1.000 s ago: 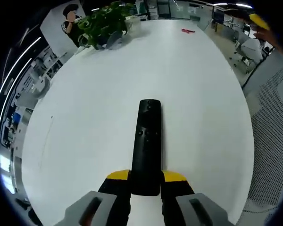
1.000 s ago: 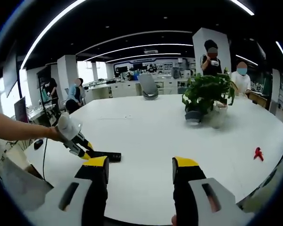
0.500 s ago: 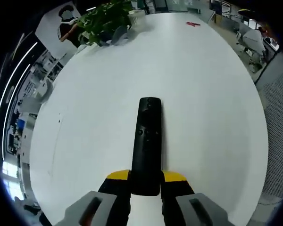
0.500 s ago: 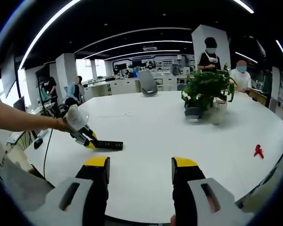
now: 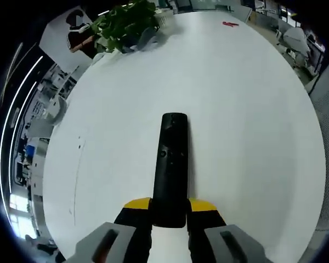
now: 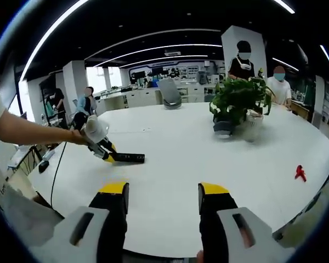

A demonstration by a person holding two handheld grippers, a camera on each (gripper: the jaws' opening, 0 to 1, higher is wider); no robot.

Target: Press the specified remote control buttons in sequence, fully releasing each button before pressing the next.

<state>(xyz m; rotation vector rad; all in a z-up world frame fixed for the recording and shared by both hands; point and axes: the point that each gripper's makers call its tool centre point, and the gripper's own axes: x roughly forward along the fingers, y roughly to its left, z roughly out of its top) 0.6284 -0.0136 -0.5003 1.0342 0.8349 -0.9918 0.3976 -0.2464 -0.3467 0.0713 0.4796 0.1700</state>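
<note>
A long black remote control (image 5: 170, 164) points away from me over the white table (image 5: 241, 109), and my left gripper (image 5: 170, 207) is shut on its near end, with yellow fingertips (image 5: 136, 204) on either side. From the right gripper view, the same remote (image 6: 129, 158) is small at the left, held by the left gripper (image 6: 106, 157) in a person's hand (image 6: 79, 138). My right gripper (image 6: 163, 193) stands open above the table's near edge with nothing between its yellow-tipped fingers (image 6: 114, 189).
A potted green plant (image 6: 238, 104) stands at the back of the round white table (image 6: 175, 142); a small red object (image 6: 300, 172) lies near the right edge. Several people stand or sit behind the table. An office chair (image 6: 169, 94) is at the far side.
Both cameras have shifted. In the right gripper view the left gripper and the remote have moved right and upward. The grip on the remote is unchanged, and the right jaws stay open.
</note>
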